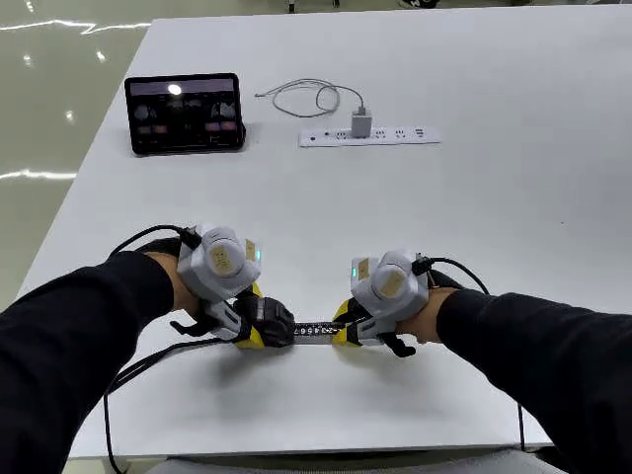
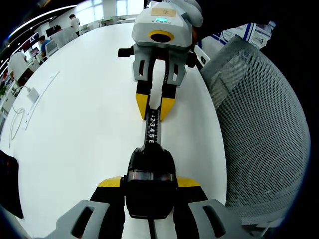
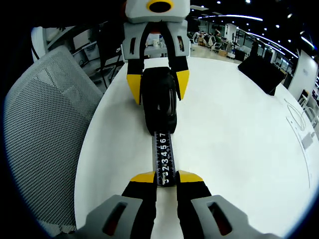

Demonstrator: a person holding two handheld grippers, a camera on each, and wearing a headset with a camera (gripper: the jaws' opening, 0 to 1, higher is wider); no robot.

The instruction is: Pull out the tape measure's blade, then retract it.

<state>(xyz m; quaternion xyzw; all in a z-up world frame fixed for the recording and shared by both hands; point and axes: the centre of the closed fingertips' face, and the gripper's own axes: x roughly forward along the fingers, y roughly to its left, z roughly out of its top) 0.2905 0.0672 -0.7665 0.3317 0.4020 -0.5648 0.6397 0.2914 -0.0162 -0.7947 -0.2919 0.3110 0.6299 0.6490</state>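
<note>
Left gripper (image 2: 150, 182) holds the tape case (image 2: 150, 167) tight on the table (image 2: 75, 124). Right gripper (image 3: 166, 178) pinches the blade (image 3: 163, 147) tip. I see just a little blade out; more pulling, then letting it back in, is left.

My left gripper (image 2: 149, 182) and right gripper (image 3: 166, 178) are both grey, yellow-tipped; tape measure (image 3: 158, 99) is black, its blade (image 3: 163, 149) black with white numbers, table (image 2: 75, 124) plain white, mesh chair (image 3: 45, 124) grey

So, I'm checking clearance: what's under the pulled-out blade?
Bare white table lies under the blade. Its tip is covered by the jaws of the right gripper, so nothing beneath that shows.
</note>
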